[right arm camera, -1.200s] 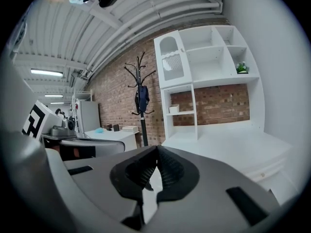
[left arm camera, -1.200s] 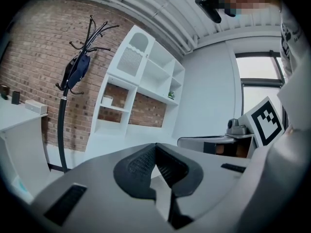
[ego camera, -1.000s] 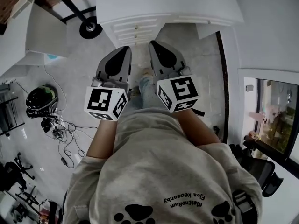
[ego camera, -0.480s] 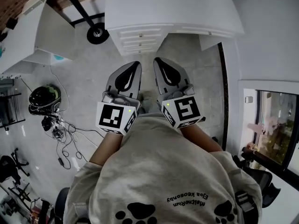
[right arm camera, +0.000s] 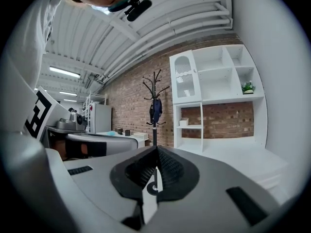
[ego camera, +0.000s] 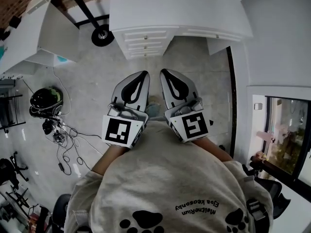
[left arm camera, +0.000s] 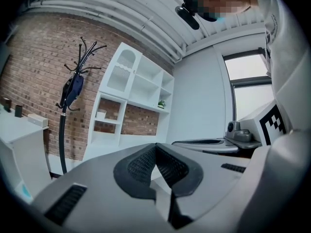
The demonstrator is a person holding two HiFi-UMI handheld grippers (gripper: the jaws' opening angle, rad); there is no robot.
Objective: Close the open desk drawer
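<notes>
The white desk (ego camera: 180,8) stands at the top of the head view, with a stack of drawer fronts (ego camera: 145,42) under its left part. The fronts look about flush; I cannot tell whether one stands out. My left gripper (ego camera: 142,74) and right gripper (ego camera: 164,72) hang side by side over the floor, close to the person's torso and well short of the drawers. Both are shut with nothing between the pads. The left gripper (left arm camera: 156,145) points at a white shelf unit, and the right gripper (right arm camera: 157,148) points toward a coat rack.
A coat rack (right arm camera: 155,106) has its round base (ego camera: 102,35) left of the drawers. A second white desk (ego camera: 34,33) lies far left, with a helmet (ego camera: 45,101) and loose cables (ego camera: 68,140) on the floor. White shelves (left arm camera: 131,106) back onto the brick wall; a window (ego camera: 286,130) is at right.
Both grippers have drawn back from the drawer stack toward the person's body, staying shut side by side. The gap between their tips and the desk has grown.
</notes>
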